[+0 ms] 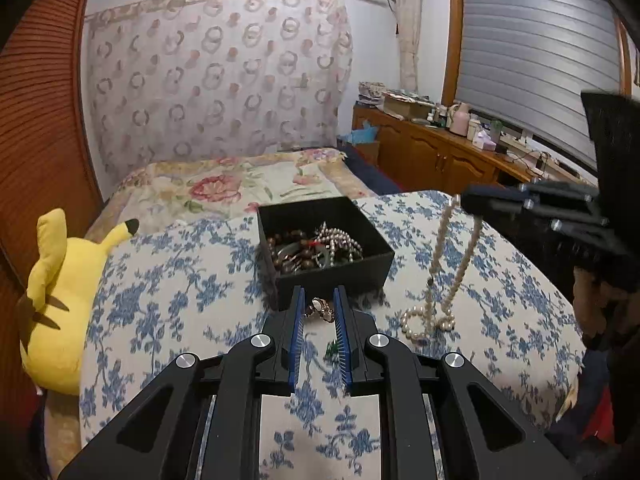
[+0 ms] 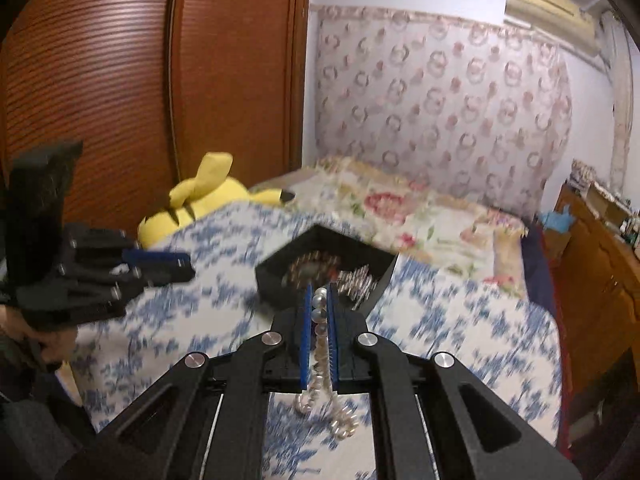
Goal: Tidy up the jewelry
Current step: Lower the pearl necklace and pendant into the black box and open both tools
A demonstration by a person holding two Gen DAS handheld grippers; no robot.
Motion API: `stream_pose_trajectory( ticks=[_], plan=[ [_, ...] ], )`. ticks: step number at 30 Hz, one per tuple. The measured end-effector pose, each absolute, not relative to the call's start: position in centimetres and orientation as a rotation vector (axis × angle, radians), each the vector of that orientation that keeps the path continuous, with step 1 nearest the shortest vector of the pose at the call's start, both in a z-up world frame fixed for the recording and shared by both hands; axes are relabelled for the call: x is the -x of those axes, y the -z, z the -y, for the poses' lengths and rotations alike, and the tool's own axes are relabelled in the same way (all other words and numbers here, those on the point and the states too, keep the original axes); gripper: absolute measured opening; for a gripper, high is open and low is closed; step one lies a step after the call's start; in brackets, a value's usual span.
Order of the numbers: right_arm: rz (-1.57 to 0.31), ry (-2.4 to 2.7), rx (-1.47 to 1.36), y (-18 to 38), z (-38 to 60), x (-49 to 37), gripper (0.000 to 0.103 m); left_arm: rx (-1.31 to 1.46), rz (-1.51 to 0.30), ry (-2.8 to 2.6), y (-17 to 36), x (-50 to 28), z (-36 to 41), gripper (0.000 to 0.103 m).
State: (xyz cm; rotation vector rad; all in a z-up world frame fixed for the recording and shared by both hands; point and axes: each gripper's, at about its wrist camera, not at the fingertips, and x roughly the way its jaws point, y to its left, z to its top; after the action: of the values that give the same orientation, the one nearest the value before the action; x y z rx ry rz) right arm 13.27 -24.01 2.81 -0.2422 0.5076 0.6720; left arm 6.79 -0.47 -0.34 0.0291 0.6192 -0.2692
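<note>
On a bed spread with a blue-flowered cover [image 1: 168,300], a black box [image 1: 324,248] sits filled with a tangle of beaded bracelets and silvery chains [image 1: 338,240]. The right tool [image 2: 319,300] is clamped on a pearl necklace [image 1: 444,264], its blue-padded fingers [image 2: 306,320] pressed against the beads; the strand hangs down from the grip, and its lower end lies coiled on the cover to the right of the box, seen from the left wrist. The right wrist view is smeared, so how close the held pearls are to the box rim is hard to judge.

The left tool [image 1: 319,300] hovers low at the near wall of the box, its fingers narrowly parted with a gap between them. A small gold-toned piece [image 1: 320,310], perhaps a ring or brooch, lies on the cover in that gap, touching neither pad as far as can be seen. Something small and green [image 1: 330,350] lies just nearer.

A yellow plush toy [image 1: 60,300] rests at the left edge of the bed beside a slatted wooden wardrobe [image 2: 120,80]. A patterned curtain [image 1: 216,80] hangs behind.
</note>
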Motion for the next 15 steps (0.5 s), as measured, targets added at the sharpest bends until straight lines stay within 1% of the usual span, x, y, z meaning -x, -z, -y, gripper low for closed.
stream_pose_trajectory(
  ticks=[15],
  plan=[
    [-0.344,-0.665,0.219,-10.2,22.6,-16.1,0.008,-0.037,-0.633,0.262,0.5,-10.5,1.3,0.014]
  ],
)
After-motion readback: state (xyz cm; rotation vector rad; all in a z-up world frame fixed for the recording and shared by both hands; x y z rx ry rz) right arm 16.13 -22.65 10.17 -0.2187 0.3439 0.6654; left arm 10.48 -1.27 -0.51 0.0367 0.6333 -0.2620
